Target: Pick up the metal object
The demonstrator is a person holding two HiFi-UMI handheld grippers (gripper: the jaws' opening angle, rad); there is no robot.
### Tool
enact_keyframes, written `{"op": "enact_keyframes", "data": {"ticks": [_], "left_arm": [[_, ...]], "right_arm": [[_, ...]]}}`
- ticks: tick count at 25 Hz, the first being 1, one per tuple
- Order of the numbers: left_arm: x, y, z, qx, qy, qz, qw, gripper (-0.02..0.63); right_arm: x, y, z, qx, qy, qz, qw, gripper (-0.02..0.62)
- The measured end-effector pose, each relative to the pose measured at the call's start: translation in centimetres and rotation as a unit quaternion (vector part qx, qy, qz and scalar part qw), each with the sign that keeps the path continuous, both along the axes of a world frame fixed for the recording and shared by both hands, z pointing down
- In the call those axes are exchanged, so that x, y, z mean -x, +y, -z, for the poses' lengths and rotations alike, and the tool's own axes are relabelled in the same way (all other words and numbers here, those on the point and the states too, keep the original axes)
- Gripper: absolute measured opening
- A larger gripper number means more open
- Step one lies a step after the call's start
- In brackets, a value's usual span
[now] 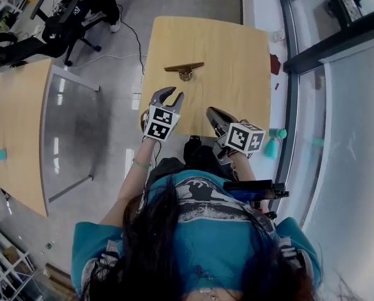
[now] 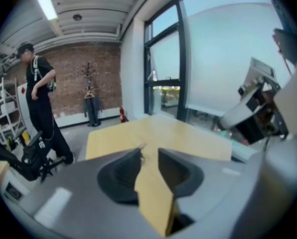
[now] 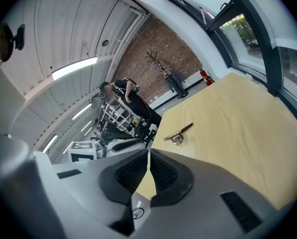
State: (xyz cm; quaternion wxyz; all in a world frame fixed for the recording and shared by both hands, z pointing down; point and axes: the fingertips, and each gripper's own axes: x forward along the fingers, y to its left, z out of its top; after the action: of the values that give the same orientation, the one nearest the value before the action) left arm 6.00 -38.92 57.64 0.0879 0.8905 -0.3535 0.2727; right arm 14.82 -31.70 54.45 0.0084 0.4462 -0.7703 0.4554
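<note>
The metal object, a brass-coloured bar with a small clamp-like piece under its middle, lies flat on the far half of the light wooden table. It also shows in the right gripper view, ahead of the jaws. My left gripper hovers over the table's near left part, short of the object, open with nothing but tabletop between its fingers. My right gripper is at the near edge, shut and empty.
A second wooden table stands to the left across a grey floor gap. An office chair and a person in black are beyond it. A window wall runs along the right, with a teal item below it.
</note>
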Motion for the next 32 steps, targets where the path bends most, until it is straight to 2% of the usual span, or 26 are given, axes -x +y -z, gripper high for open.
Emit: {"op": "enact_keyframes", "data": {"ticks": [2, 4, 6, 10, 13, 18, 25, 29, 30, 32], "left_arm": [[-1.1, -2.5, -1.4, 0.008, -0.03, -0.014, 0.9994, 0.11], [-2.2, -4.6, -3.0, 0.023, -0.054, -0.033, 0.9977, 0.151], [-3.1, -6.3, -5.1, 0.029, -0.089, -0.057, 0.9939, 0.17], [-4.1, -9.0, -9.9, 0.035, -0.185, -0.113, 0.9757, 0.175], [-4.6, -9.9, -12.0, 0.048, -0.221, -0.135, 0.9646, 0.175], [-5.0, -10.9, -14.0, 0.057, -0.249, -0.145, 0.9559, 0.173], [-4.9, -12.1, -14.4, 0.039, -0.255, -0.118, 0.9588, 0.154], [-4.3, -11.6, -14.2, 0.016, -0.288, -0.139, 0.9472, 0.109], [-4.3, -11.2, -14.0, 0.019, -0.284, -0.143, 0.9479, 0.101], [-4.6, -9.9, -12.9, 0.031, -0.252, -0.138, 0.9573, 0.089]], "right_arm": [[-1.2, -1.2, -0.2, 0.006, -0.001, -0.002, 1.0, 0.025], [-2.4, -2.1, -0.5, 0.012, -0.003, -0.006, 1.0, 0.025], [-3.4, -2.6, -0.9, 0.018, -0.006, -0.011, 1.0, 0.025], [-5.1, -3.2, -2.1, 0.03, -0.011, -0.023, 0.999, 0.025], [-6.1, -3.4, -2.7, 0.039, -0.014, -0.035, 0.999, 0.025], [-7.1, -3.3, -3.6, 0.05, -0.014, -0.049, 0.997, 0.025], [-7.1, -2.6, -3.8, 0.053, -0.011, -0.054, 0.997, 0.025], [-6.6, -2.1, -3.5, 0.047, -0.007, -0.054, 0.997, 0.025], [-6.5, -2.0, -3.3, 0.046, -0.006, -0.055, 0.997, 0.025], [-6.4, -1.7, -3.1, 0.045, -0.005, -0.055, 0.997, 0.025]]}}
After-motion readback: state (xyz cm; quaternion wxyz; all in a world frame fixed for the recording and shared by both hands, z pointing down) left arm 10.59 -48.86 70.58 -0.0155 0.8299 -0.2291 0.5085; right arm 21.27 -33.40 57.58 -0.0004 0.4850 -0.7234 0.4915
